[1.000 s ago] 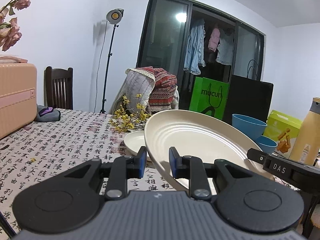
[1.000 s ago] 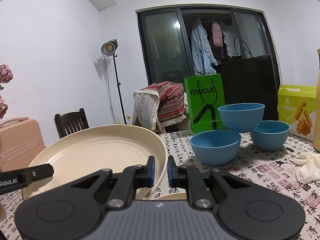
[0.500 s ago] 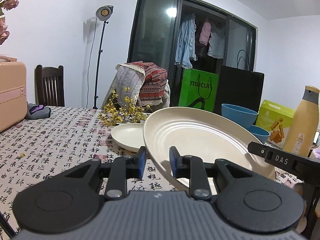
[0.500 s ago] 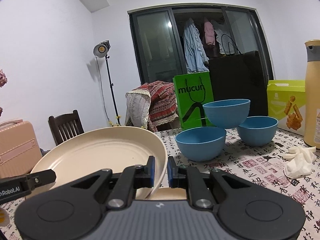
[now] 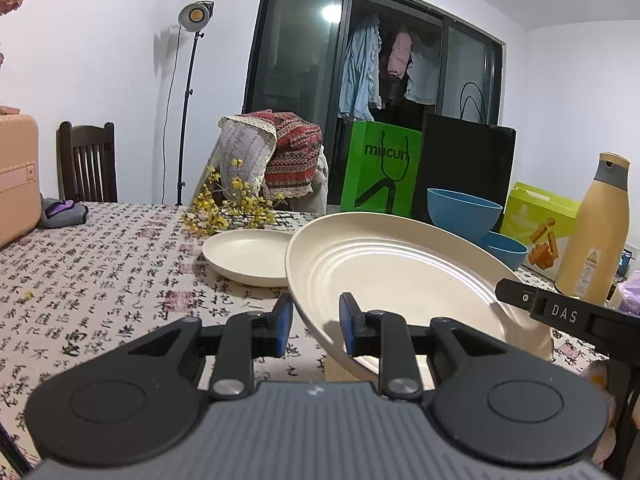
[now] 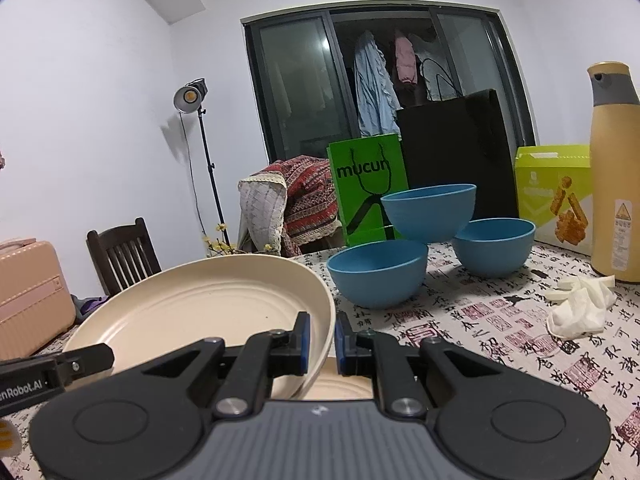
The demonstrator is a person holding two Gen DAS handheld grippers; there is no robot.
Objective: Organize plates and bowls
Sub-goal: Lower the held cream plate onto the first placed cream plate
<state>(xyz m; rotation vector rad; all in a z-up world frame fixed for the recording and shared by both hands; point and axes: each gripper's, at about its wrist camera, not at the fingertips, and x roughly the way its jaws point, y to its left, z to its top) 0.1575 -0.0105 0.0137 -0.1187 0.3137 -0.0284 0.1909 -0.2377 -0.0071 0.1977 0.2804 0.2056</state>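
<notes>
Between my left gripper pads sits the near rim of a large cream plate; the jaws stand narrow, clamped on that rim. My right gripper pinches the same plate at its opposite edge, jaws almost together with only the rim between them. The plate is carried by both grippers, tilted, clear of the table.

Directly under the held plate, in the right wrist view, a second cream plate shows in part; whether the two touch I cannot tell.

Left of the held plate, in the left wrist view, a smaller cream plate lies flat on the printed tablecloth, near a spray of yellow flowers.

Right of the held plate, three blue bowls: one nearest, one further right, and a third resting on the rims of both.

Further out: a crumpled white glove on the cloth, a tan bottle upright at far right, a yellow-green box and a green bag behind the bowls
</notes>
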